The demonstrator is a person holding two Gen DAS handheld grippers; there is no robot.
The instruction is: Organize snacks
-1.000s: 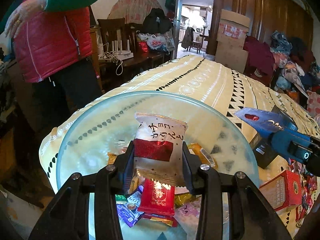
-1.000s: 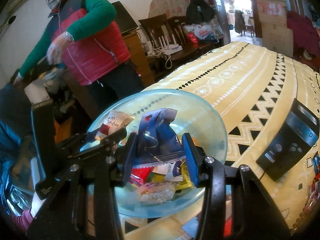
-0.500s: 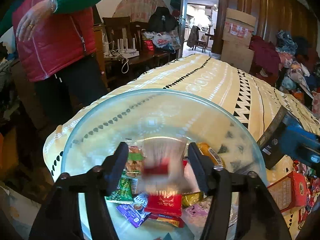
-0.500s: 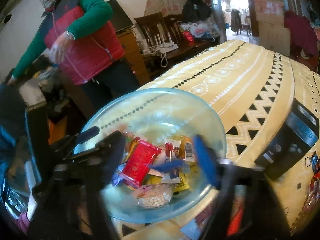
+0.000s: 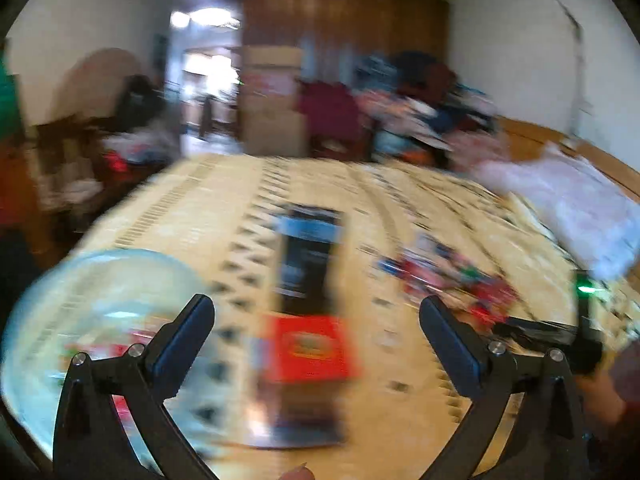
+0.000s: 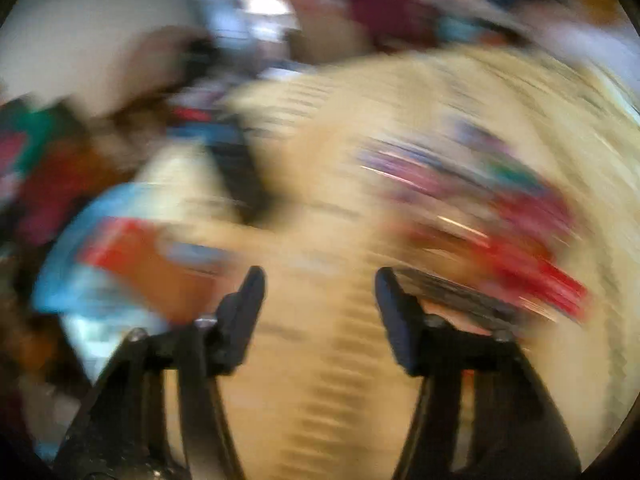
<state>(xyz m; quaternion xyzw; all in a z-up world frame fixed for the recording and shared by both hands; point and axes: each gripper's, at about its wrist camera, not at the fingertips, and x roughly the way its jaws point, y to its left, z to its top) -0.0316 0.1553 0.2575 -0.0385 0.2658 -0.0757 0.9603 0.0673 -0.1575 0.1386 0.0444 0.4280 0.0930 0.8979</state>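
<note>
Left wrist: blurred patterned yellow cloth [image 5: 224, 208]; wood wardrobe [image 5: 344, 20]

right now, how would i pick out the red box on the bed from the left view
Start at the patterned yellow bedspread and find the long black device lying in its middle. The red box lies at the device's near end, right of the glass bowl. It is one solid red block, unlike the scattered small snacks further right.

Setting: a lived-in home, likely a bedroom. Evidence, though blurred: a bed [image 5: 224, 216] with a cream patterned cover, a tall wooden wardrobe [image 5: 344, 20], clothes [image 5: 416, 108] heaped at the far side, stacked cardboard boxes [image 5: 272, 116], and an open doorway [image 5: 208, 76] into a lit room.
</note>
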